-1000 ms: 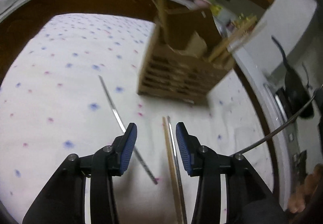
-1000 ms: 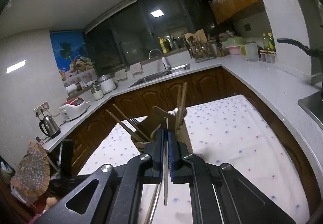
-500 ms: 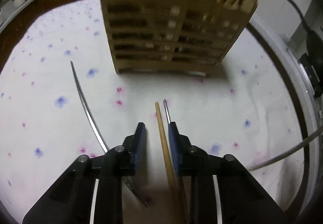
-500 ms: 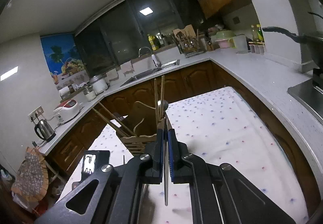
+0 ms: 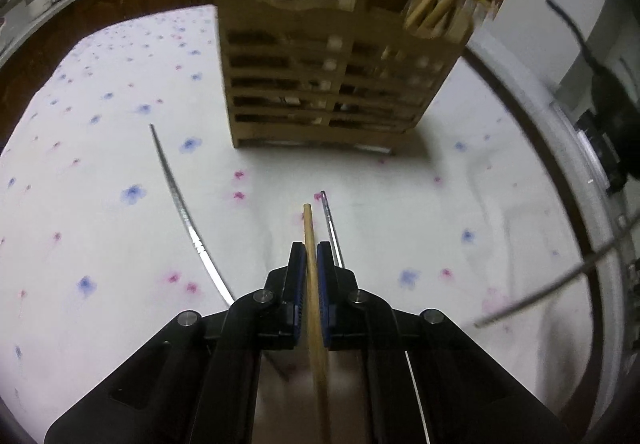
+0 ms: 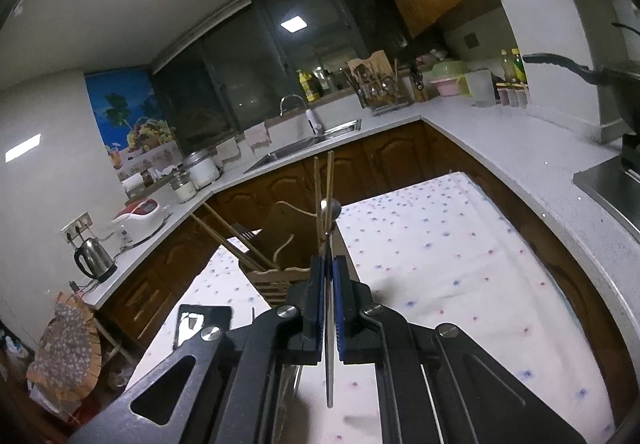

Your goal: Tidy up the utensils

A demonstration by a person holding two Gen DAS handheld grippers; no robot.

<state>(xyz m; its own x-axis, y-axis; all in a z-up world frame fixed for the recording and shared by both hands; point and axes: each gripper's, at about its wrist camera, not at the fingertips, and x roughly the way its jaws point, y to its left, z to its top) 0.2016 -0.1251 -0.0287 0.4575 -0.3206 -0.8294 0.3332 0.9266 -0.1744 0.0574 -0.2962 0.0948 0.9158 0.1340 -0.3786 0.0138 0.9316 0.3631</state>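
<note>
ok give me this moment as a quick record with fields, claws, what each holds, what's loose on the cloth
left claw: shut on the light wooden chopstick, jaws just closed
right claw: shut on a thin metal utensil
holder: slatted wooden utensil caddy, upright, wooden chopsticks already in it
loose on cloth: long metal chopstick, short metal chopstick beside the wooden one
surface: white floral tablecloth

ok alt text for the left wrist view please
The left gripper is shut on a wooden chopstick above a flower-dotted tablecloth. Two metal chopsticks lie beside it, before a slatted wooden utensil holder.
</note>
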